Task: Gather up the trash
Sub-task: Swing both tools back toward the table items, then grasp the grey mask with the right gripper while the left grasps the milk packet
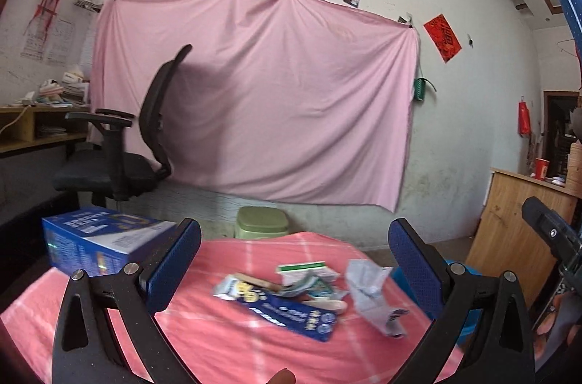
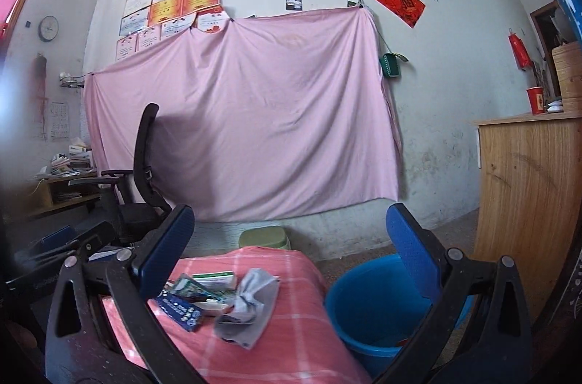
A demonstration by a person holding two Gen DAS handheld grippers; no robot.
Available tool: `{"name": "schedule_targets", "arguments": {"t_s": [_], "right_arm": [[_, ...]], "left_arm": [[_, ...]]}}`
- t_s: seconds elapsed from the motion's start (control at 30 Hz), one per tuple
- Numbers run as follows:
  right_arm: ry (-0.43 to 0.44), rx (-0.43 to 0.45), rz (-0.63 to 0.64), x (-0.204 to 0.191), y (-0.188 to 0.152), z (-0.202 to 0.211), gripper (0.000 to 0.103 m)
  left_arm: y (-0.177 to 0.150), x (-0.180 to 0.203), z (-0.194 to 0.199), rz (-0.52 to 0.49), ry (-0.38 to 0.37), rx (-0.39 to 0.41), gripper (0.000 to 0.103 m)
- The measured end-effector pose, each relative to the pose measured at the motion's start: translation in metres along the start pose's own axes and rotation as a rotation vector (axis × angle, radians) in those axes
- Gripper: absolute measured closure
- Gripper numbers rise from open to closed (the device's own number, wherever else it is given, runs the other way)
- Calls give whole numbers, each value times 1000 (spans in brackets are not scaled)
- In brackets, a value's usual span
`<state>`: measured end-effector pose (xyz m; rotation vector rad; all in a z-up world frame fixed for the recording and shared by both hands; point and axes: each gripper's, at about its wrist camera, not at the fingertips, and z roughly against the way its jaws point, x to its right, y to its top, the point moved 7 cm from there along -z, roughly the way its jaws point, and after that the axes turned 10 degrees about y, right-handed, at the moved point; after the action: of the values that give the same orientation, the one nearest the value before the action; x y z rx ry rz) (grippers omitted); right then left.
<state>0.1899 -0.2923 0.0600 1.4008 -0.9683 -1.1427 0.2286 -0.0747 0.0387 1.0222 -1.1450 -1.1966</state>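
A pile of trash lies on the pink checked tablecloth [image 1: 225, 340]: a dark blue wrapper [image 1: 294, 315], a green-and-white carton [image 1: 305, 269] and a crumpled grey-white wrapper [image 1: 371, 293]. The same pile shows in the right wrist view: the blue wrapper [image 2: 180, 309], the carton [image 2: 214, 278], the grey wrapper [image 2: 251, 304]. A blue bucket [image 2: 367, 307] stands on the floor right of the table. My left gripper [image 1: 294, 260] is open and empty, above and short of the pile. My right gripper [image 2: 291, 246] is open and empty, above the table's right part.
A blue box [image 1: 102, 240] sits on the table's left corner. A green stool [image 1: 262, 220] stands behind the table. A black office chair [image 1: 123, 144] and a desk are at the left. A wooden cabinet [image 2: 527, 195] is at the right. A pink sheet [image 1: 254, 93] hangs on the wall.
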Motion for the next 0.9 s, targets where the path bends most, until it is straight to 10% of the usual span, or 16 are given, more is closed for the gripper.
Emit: {"name": "schedule_targets", "arguments": {"t_s": [0.37, 0.9], "right_arm": [[9, -89, 26, -34, -36, -35, 0], [-7, -508, -20, -18, -116, -109, 0]], "left_arm": [[-37, -54, -19, -17, 111, -37, 2], [-90, -55, -104, 75, 38, -438, 3]]}}
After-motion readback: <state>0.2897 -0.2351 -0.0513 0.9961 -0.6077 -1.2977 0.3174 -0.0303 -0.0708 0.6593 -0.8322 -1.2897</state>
